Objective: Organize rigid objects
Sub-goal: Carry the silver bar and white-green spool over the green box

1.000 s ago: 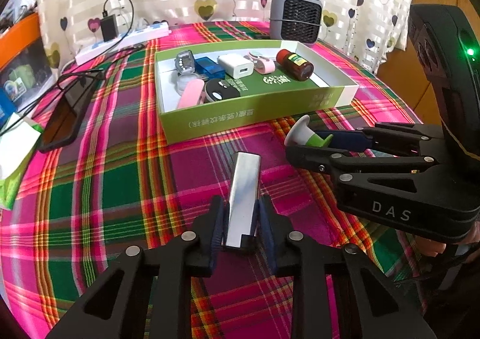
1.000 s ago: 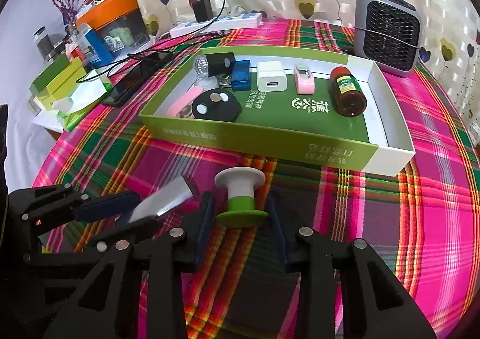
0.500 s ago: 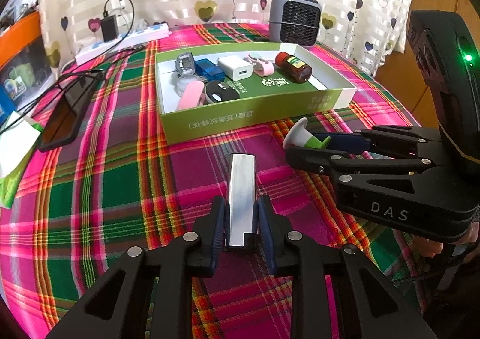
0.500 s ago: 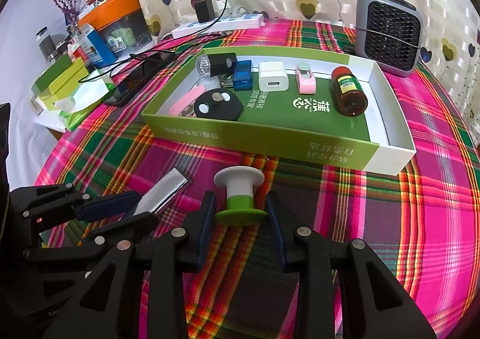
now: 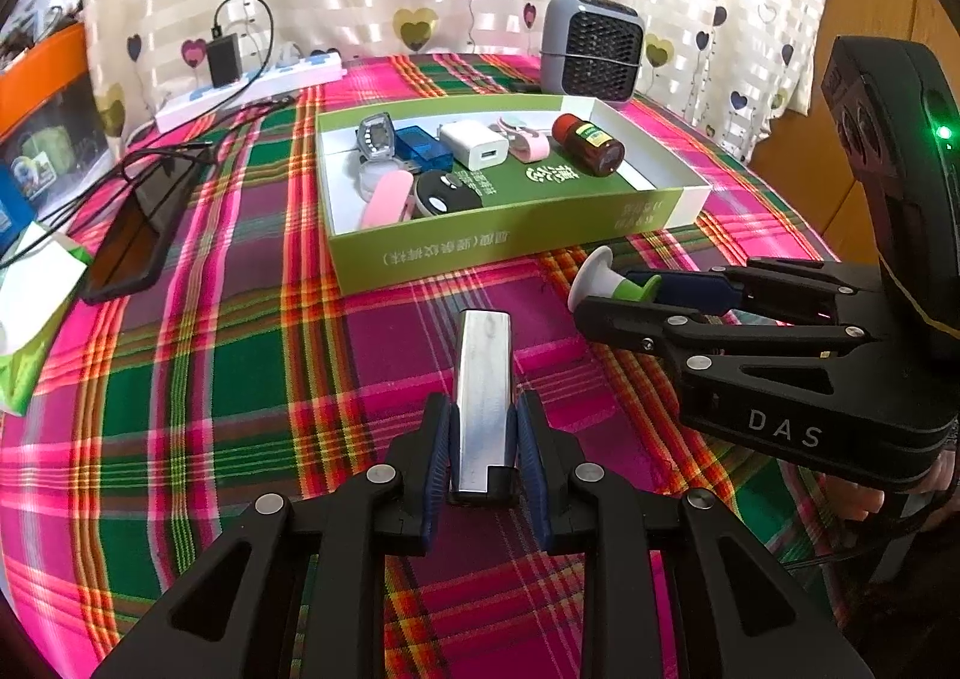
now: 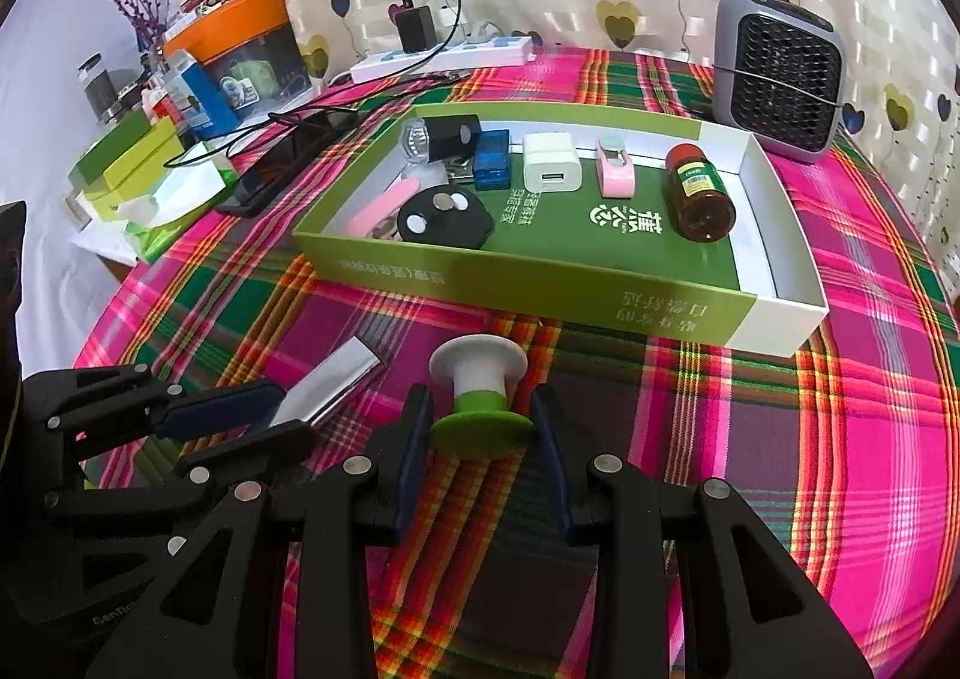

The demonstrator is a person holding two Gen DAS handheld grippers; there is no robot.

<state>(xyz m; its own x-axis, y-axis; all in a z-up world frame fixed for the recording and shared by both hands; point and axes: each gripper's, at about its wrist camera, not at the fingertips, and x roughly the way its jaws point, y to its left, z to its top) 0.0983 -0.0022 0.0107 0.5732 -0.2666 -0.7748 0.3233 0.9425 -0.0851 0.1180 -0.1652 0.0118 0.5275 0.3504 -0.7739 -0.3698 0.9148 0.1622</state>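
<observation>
Left gripper [image 5: 483, 442]: jaws closed tight on the near end of a flat silver metal bar [image 5: 483, 379], blue pads pressed to both its long edges; the bar points away toward the green box [image 5: 510, 244], its far end over the plaid tablecloth [image 5: 240, 379], short of the box wall. Right gripper [image 6: 483, 427]: jaws partly closed about a spool-shaped stopper [image 6: 480, 391], white on top and green at the base; pads meet the green base on both sides; stopper upright, just in front of the box's near wall. The two grippers sit side by side, close together. Box contents: a brown bottle [image 6: 699, 193] lying on its side, a white charger [image 6: 551, 162], a pink clip [image 6: 617, 168], a blue item [image 6: 493, 159], a black round fob [image 6: 444, 217]. A grey fan heater [image 6: 780, 72] stands behind the box.
</observation>
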